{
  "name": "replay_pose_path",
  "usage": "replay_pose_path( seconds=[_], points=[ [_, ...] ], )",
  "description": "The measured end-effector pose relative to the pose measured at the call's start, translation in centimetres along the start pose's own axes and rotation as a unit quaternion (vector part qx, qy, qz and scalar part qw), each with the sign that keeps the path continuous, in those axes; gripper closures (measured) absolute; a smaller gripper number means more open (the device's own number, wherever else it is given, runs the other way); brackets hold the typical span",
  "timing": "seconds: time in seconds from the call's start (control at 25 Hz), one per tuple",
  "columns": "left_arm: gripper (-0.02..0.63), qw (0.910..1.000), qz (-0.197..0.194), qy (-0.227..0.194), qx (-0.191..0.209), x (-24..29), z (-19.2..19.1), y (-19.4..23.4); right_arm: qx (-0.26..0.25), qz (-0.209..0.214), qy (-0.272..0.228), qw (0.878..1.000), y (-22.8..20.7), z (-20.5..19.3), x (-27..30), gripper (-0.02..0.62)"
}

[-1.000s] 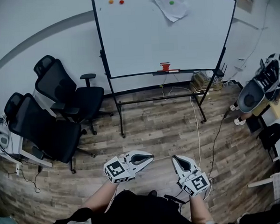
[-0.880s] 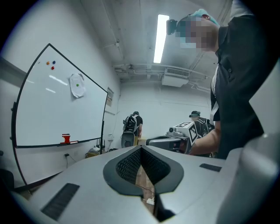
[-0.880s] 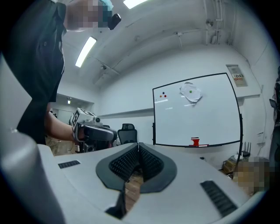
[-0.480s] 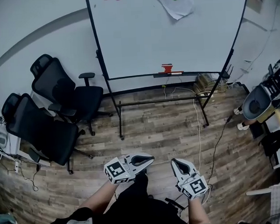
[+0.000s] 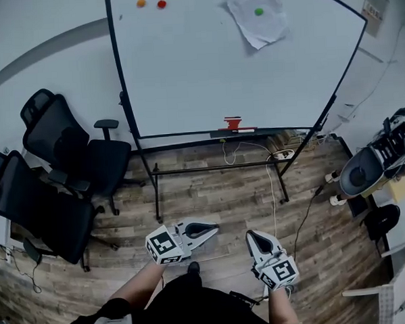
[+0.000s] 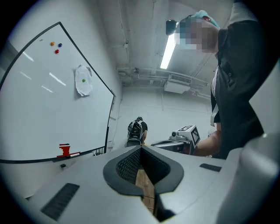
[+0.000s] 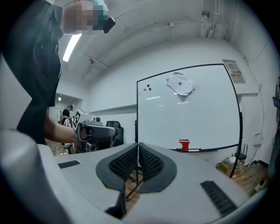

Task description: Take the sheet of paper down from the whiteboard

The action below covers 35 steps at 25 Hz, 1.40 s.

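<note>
**Head view.** The sheet of paper (image 5: 257, 23) hung at the upper right of the whiteboard (image 5: 205, 76), at the top of the frame, pinned by a green magnet (image 5: 258, 12) near its top edge. The left hand-held gripper (image 5: 213, 227) and the right hand-held gripper (image 5: 251, 236) sat at lower centre, over the wooden floor (image 5: 217, 191) and well apart from the whiteboard.

**Left gripper view.** The jaws were fully together with nothing between them. The sheet of paper (image 6: 83, 81) appeared at upper left.

**Right gripper view.** The jaws were likewise together and empty. The sheet of paper (image 7: 180, 84) appeared at upper right, visibly crumpled.

**Handling.** The sheet is judged light, limp and easily torn. Its free lower edge looks like the best place to take hold, since a pull against the magnet could rip it.
</note>
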<state>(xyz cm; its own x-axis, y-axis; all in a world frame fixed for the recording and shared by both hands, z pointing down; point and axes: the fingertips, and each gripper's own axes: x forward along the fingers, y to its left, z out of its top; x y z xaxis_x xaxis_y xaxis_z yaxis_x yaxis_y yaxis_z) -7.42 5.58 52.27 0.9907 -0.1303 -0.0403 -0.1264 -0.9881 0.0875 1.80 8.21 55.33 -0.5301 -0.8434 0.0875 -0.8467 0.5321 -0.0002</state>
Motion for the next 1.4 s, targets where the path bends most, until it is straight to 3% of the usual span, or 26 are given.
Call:
replay_pose_path(
  seconds=[0.4,0.68,1.04,1.4],
  points=[
    [0.597,0.9993,-0.036,-0.010,0.006,2.7,1.6,9.8,-0.007,-0.033,-0.011,0.999,-5.7,2.2,6.9,0.575],
    [0.597,0.9996,-0.026,-0.010,-0.002,5.7,1.4,15.2,-0.003,-0.022,-0.003,1.000,-10.7,2.3,10.7,0.575],
    [0.597,0.9993,0.038,0.004,-0.003,13.3,1.2,23.6,0.008,0.039,-0.010,0.999,-21.9,1.5,16.2,0.575],
    [0.597,0.9916,0.117,0.002,0.056,20.5,7.5,31.6,-0.033,0.087,-0.042,0.995,-34.2,7.7,21.2,0.575]
  ],
)
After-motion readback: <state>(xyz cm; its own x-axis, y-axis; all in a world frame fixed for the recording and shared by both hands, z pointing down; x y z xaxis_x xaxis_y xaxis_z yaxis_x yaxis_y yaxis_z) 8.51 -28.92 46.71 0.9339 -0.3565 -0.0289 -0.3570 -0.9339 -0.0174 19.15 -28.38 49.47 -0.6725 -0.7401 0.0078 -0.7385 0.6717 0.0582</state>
